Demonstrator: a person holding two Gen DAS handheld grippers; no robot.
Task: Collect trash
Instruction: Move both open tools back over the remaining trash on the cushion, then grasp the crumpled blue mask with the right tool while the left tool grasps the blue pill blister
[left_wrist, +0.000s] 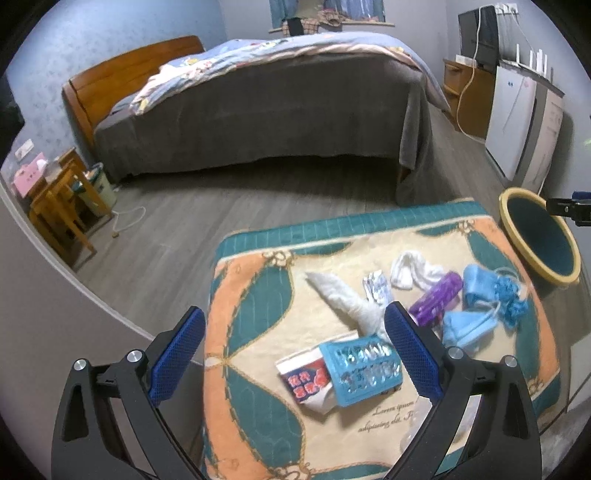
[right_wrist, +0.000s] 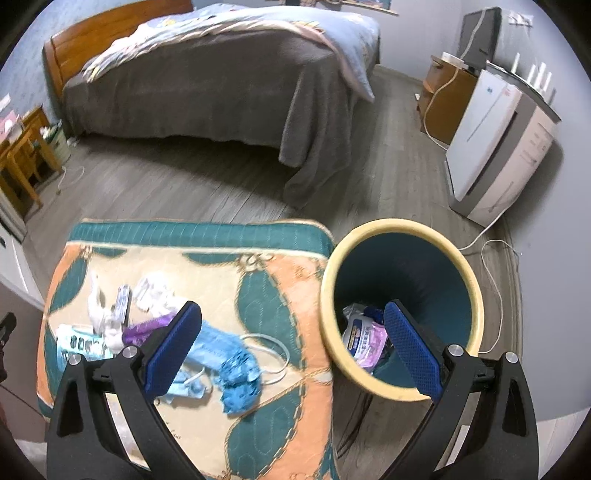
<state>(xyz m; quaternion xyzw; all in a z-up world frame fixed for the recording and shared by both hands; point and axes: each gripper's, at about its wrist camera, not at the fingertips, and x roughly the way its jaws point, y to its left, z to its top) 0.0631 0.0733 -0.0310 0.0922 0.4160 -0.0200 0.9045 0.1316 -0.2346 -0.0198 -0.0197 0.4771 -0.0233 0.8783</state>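
Note:
Trash lies on a patterned cloth-covered table (left_wrist: 258, 295): a blue blister pack (left_wrist: 360, 367) on a red-and-white wrapper (left_wrist: 306, 380), a white tissue twist (left_wrist: 347, 299), a foil scrap (left_wrist: 376, 286), a white sock-like rag (left_wrist: 410, 271), a purple wrapper (left_wrist: 437, 297) and blue face masks (left_wrist: 480, 302). My left gripper (left_wrist: 295, 354) hangs open above the blister pack and holds nothing. My right gripper (right_wrist: 293, 349) is open and empty, straddling the rim of the yellow-rimmed bin (right_wrist: 476, 295), where a white-and-purple packet (right_wrist: 364, 341) lies. The masks (right_wrist: 229, 360) lie beside its left finger.
The bin (left_wrist: 517, 236) stands right of the table. A bed (left_wrist: 266, 107) fills the far side across grey wood floor. A white appliance (right_wrist: 495, 140) with cables stands at the right wall, and a wooden stool and side table (left_wrist: 59, 203) at the left.

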